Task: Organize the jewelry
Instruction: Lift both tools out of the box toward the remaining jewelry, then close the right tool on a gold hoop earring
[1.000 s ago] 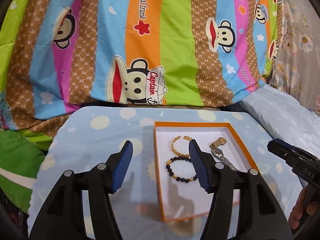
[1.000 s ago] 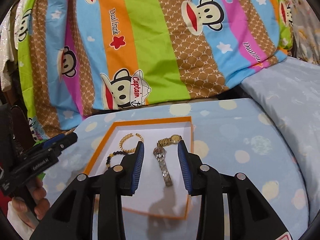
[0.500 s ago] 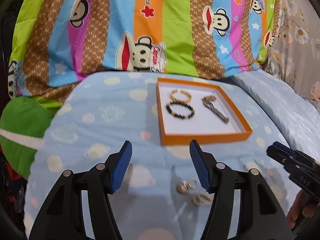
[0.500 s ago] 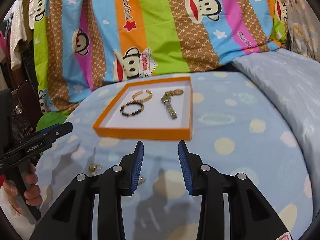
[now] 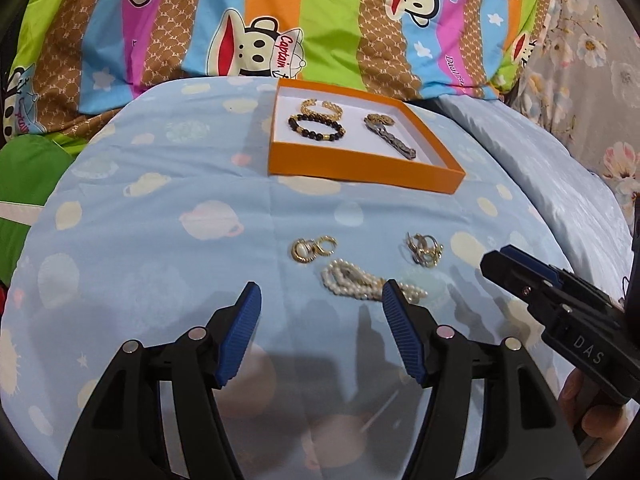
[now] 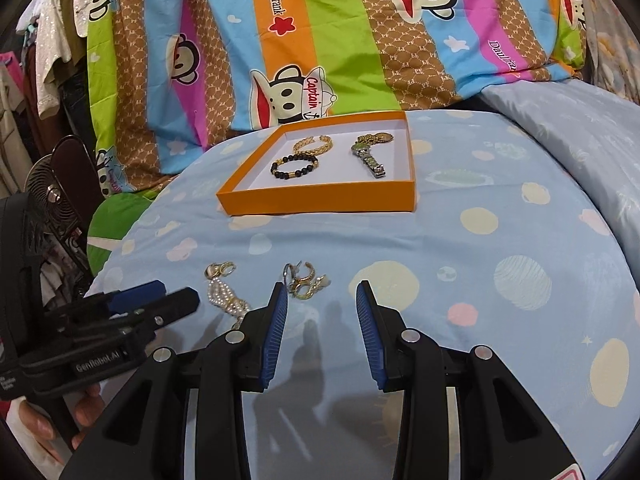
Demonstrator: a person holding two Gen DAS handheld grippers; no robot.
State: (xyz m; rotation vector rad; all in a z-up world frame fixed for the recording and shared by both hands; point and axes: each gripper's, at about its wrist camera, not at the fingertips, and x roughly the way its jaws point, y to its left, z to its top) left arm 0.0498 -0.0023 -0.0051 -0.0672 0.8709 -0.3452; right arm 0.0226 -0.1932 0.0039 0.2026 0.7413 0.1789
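An orange box (image 5: pixel 360 168) (image 6: pixel 320 202) on the blue bedspread holds a gold bangle (image 5: pixel 322 107), a black bead bracelet (image 5: pixel 316 126) (image 6: pixel 294 166) and a watch (image 5: pixel 390 138) (image 6: pixel 368 156). Loose on the spread in front of it lie gold earrings (image 5: pixel 314 250) (image 6: pixel 220 270), a pearl strand (image 5: pixel 360 282) (image 6: pixel 224 298) and a tangle of gold hoops (image 5: pixel 424 250) (image 6: pixel 306 280). My left gripper (image 5: pixel 322 336) is open and empty, just short of the pearls. My right gripper (image 6: pixel 322 332) is open and empty, just short of the gold hoops.
A bright striped monkey-print quilt (image 5: pixel 320 20) is piled behind the box. A pale blue pillow (image 6: pixel 580 128) lies to the right. A green cushion (image 5: pixel 28 168) and a small fan (image 6: pixel 48 192) are off the left edge.
Both grippers have pulled back from over the box toward me. The loose earrings, pearls and hoops have come into view in front of the box.
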